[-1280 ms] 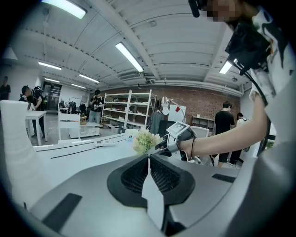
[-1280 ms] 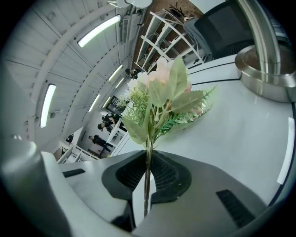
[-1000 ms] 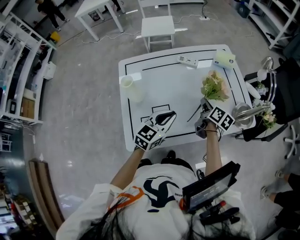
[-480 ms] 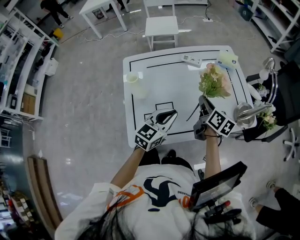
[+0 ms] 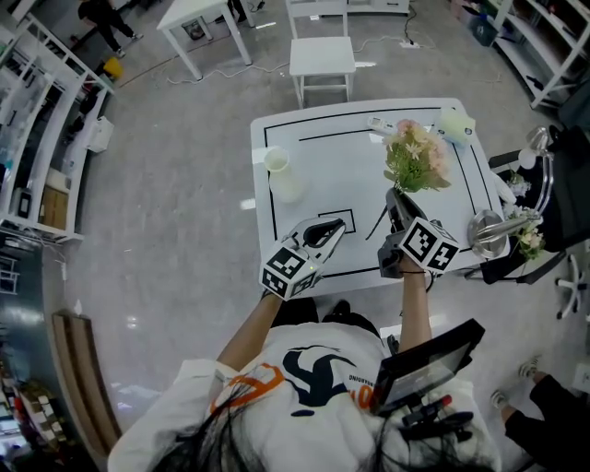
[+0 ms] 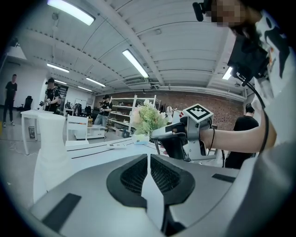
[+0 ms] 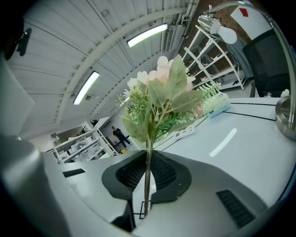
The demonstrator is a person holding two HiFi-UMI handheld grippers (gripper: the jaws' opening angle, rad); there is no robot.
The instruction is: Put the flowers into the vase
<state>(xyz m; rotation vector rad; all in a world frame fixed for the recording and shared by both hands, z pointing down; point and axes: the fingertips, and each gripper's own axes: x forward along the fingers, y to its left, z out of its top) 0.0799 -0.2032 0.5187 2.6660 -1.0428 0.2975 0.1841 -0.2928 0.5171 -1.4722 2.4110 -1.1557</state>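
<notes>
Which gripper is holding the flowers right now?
The right gripper, clamped on the stem of the flowers; the left gripper is shut and empty.

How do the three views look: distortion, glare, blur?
Head view: evenly lit, sharp, edges bowed by the wide lens. Left gripper view: heavy fisheye, dark corners, ceiling lights blown out. Right gripper view: same fisheye; flowers sharp, a glare streak on the table.

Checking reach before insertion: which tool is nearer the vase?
Left. The left tool is just below-right of the vase in the head view; the right tool, holding the flowers, is farther right.
</notes>
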